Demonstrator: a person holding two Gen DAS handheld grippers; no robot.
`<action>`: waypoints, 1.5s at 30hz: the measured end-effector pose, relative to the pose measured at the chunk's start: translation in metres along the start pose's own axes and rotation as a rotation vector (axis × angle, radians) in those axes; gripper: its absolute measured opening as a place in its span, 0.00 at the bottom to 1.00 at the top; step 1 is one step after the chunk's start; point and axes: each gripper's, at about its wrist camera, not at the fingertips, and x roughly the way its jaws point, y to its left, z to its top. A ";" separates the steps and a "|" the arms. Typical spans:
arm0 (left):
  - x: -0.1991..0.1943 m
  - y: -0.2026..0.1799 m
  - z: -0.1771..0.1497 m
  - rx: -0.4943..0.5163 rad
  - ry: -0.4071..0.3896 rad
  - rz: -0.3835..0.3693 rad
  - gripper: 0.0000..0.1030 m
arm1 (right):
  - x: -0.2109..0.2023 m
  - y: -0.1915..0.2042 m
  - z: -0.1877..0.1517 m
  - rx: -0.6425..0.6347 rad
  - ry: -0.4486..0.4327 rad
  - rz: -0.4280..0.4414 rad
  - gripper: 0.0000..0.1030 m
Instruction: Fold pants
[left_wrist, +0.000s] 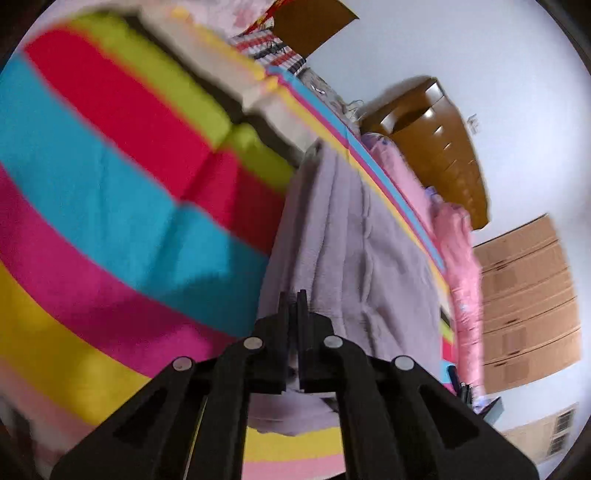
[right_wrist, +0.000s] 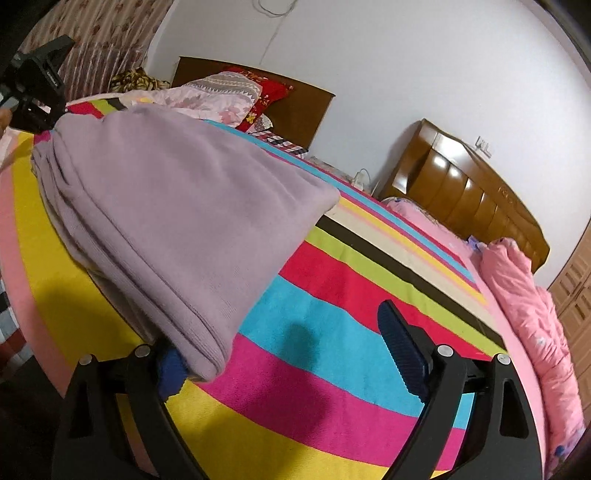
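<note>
The lilac knit pants (right_wrist: 173, 206) lie folded into a thick, layered bundle on the striped bedsheet (right_wrist: 332, 332) of the bed, filling the ten-o'clock part of the right wrist view; in the left wrist view the same cloth runs from centre toward five o'clock. The left tool (left_wrist: 293, 306) has its fingers pressed together, and lilac cloth shows just behind and below them, so it seems to be pinching an edge of the pants, though the pinch point itself is blocked by the fingers. The right tool (right_wrist: 288, 354) stands spread wide: its left finger sits under or against the near corner of the bundle at seven o'clock, its right finger over bare sheet at four o'clock, gripping nothing. Judged from this, a fold is under way, one end held; the next move calls for the right tool to close on the near corner so both ends can be carried over evenly. At ten o'clock in the right view, the left tool appears small, beside the far end of the pants. Beyond lie a pink quilt (right_wrist: 532, 306) and a wooden headboard (right_wrist: 469, 195). The left view is motion-blurred, so the waistband and hems cannot be distinguished.
</note>
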 end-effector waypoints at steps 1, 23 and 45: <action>-0.002 0.000 -0.001 0.000 -0.017 -0.009 0.03 | 0.000 0.001 0.001 -0.009 -0.002 -0.006 0.85; -0.005 -0.005 -0.028 -0.091 -0.085 0.024 0.43 | -0.003 -0.006 0.002 -0.020 -0.044 0.032 0.86; -0.025 -0.019 -0.040 -0.131 -0.075 -0.052 0.62 | 0.000 -0.010 0.001 0.003 -0.047 0.056 0.86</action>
